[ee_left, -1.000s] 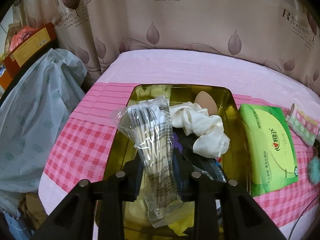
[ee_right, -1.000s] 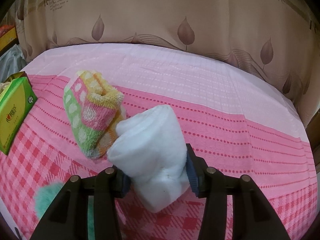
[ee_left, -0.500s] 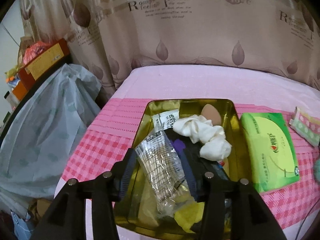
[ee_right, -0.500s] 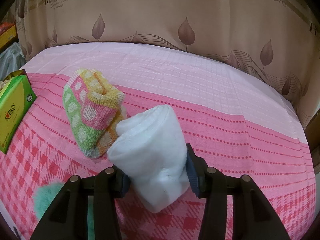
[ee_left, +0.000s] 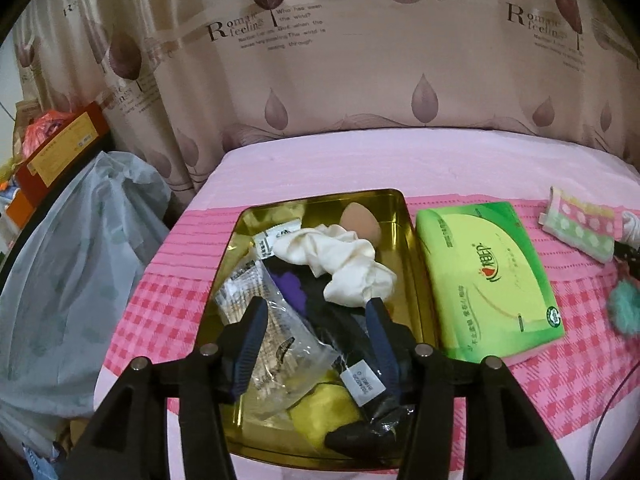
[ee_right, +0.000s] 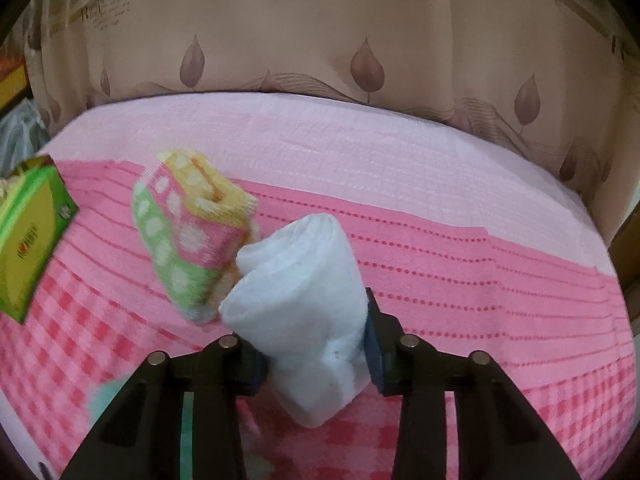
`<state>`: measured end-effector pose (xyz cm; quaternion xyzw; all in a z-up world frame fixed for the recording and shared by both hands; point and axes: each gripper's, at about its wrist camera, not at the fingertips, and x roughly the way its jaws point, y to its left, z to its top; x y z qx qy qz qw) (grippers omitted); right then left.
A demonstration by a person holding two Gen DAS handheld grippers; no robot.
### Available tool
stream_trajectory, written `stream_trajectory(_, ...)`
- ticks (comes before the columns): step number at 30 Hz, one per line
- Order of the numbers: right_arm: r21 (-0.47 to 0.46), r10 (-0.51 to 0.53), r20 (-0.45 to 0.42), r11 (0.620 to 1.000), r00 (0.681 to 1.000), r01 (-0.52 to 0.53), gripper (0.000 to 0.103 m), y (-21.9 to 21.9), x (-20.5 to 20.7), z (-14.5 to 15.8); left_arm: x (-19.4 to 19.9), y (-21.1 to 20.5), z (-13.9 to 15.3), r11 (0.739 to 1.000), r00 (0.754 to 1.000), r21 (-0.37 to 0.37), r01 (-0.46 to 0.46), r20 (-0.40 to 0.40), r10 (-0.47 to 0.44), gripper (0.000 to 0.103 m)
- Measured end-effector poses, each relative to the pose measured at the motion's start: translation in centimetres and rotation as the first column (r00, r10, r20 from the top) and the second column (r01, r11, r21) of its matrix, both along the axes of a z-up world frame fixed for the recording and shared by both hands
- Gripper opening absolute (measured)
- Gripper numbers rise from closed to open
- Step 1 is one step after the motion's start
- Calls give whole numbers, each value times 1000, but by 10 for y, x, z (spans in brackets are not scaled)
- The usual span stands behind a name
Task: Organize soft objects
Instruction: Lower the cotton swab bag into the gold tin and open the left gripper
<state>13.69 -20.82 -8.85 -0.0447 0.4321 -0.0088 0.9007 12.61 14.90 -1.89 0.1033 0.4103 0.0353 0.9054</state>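
A gold tin tray (ee_left: pixel 414 264) sits on the pink checked cloth and holds a clear packet of cotton swabs (ee_left: pixel 276 316), a cream scrunchie (ee_left: pixel 340 264), a tan makeup sponge (ee_left: pixel 358 220) and dark and yellow items. My left gripper (ee_left: pixel 316 312) hovers over the tray's near end with its jaws opening; the packet lies below them, untouched. My right gripper (ee_right: pixel 312 340) is closing on a rolled white towel (ee_right: pixel 300 288), and its pads squeeze the roll. A dotted pink, green and yellow towel (ee_right: pixel 188 232) leans against the roll.
A green tissue pack (ee_left: pixel 488 276) lies right of the tray. A teal fluffy item (ee_left: pixel 624 308) lies near the front right. A leaf-print curtain (ee_left: pixel 320 80) hangs behind. Off the left edge stand a grey plastic bag (ee_left: pixel 72 260) and boxes (ee_left: pixel 60 148).
The left gripper let go of the swab packet, which now lies in the tray, then opened wider and drew back and up. The right jaws narrowed on the white towel roll.
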Motion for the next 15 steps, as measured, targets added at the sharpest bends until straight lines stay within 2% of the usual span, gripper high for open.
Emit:
stream_trajectory(7,40,11,62,999,998,-14,34,16,-5,34,0,9,3,999,1000,-35,-12,7,12,52)
stream_trajectory(15,154,144,146,974,979,-166,34,76,-14,83,0,20,11,997,999,-72,-27,18,28,53)
